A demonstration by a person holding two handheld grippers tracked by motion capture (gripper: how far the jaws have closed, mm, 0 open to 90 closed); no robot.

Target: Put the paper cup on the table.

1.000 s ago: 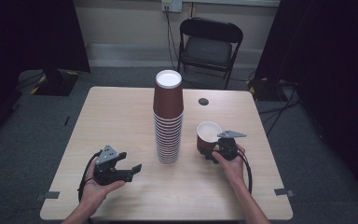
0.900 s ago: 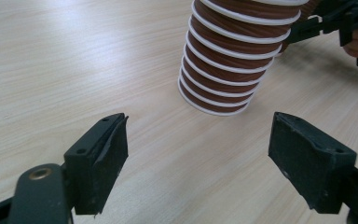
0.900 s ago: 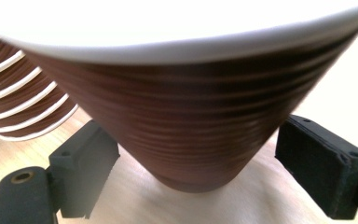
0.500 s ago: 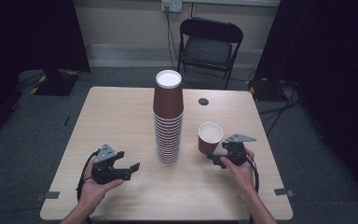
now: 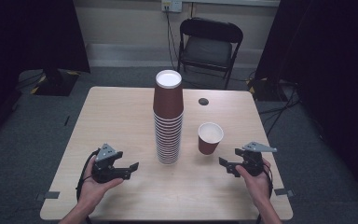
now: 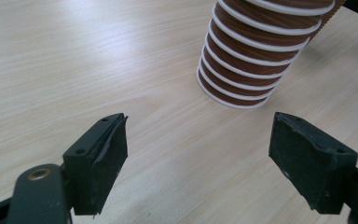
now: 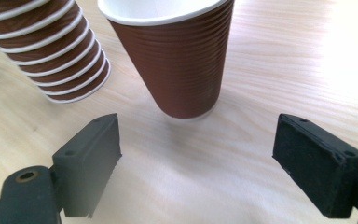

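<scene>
Though standing steady mid-surface [image 5: 121, 112], tall stack of brown ribbed paper cups [image 5: 168, 121]: likely light, top-heavy, easily tipped. Just right of it, apart, single cup [image 5: 210, 138] upright: thin, crushable, best taken gently around the ribbed wall below the rim. Near left, left gripper [image 5: 129, 170]; near right, right gripper [image 5: 224, 165]: both jaws spread wide, holding nothing.

Single brown paper cup [image 5: 210, 138] upright, beside tall inverted cup stack [image 5: 168, 116]
</scene>
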